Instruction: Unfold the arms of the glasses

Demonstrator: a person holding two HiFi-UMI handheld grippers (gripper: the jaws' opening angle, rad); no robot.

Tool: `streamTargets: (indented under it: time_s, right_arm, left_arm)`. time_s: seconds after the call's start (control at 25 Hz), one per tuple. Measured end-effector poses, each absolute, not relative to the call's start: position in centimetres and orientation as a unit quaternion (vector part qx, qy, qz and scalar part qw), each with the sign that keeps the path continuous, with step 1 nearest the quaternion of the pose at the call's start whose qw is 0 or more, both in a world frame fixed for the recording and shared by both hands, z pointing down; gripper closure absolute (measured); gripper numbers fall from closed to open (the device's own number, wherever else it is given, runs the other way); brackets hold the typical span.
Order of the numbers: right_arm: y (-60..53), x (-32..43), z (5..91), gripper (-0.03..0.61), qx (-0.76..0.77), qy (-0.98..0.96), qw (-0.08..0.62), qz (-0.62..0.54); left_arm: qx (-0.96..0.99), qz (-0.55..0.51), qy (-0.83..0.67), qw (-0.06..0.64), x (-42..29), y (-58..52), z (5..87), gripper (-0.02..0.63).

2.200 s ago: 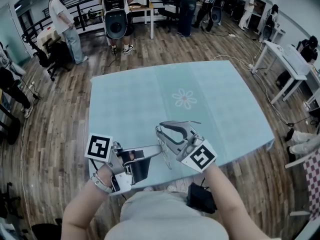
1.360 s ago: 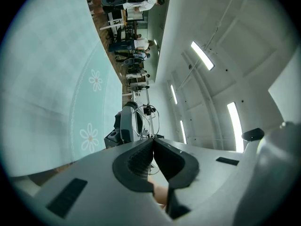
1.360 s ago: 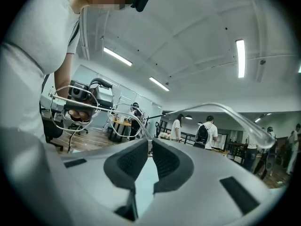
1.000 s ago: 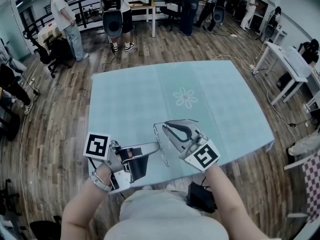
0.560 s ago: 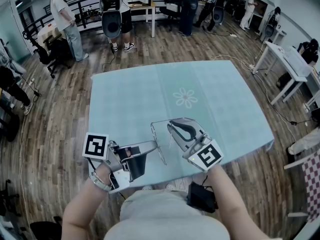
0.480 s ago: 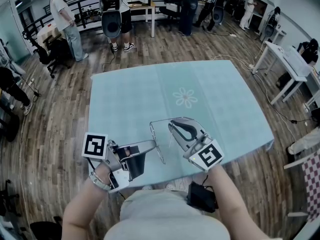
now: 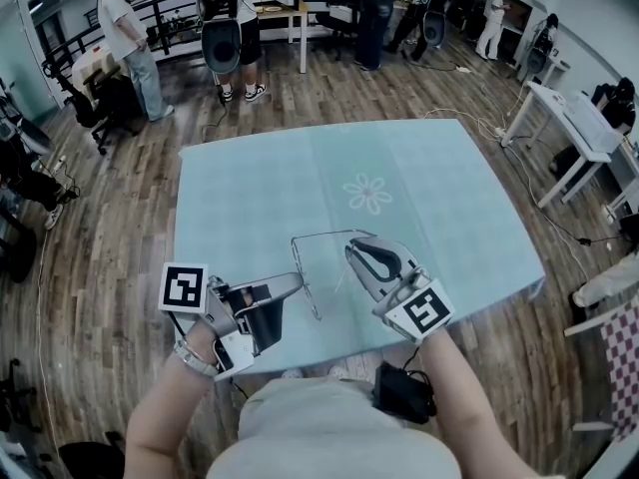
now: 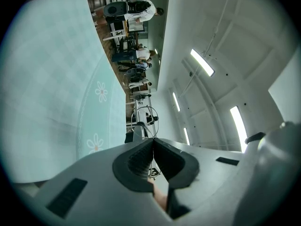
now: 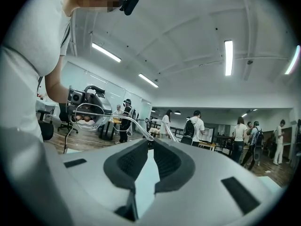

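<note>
Glasses (image 7: 310, 302) clamped by left tool (image 7: 298, 281), right tool (image 7: 350, 239); frame near-to-far, arm rightward.

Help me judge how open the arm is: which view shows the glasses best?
The head view: from above, the whole glasses show, front in the left claw, one arm in the right claw, roughly square to the front. The right gripper view shows one lens and that arm; the left gripper view only a lens rim.
</note>
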State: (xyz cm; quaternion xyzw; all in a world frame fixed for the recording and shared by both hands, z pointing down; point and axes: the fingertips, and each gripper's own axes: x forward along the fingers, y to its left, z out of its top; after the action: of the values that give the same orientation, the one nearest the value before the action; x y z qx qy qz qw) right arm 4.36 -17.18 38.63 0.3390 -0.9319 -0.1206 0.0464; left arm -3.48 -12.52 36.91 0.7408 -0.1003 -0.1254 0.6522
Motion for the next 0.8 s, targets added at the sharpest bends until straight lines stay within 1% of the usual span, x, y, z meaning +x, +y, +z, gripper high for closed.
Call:
streamTargets:
  time_s: [0.8]
  right_arm:
    - [-16.8, 6.1, 39.3, 0.541, 0.360, -0.926, 0.054, -0.102]
  left_arm:
    - [0.742, -0.152, -0.139, 0.638, -5.8, -14.4, 37.3, 0.603]
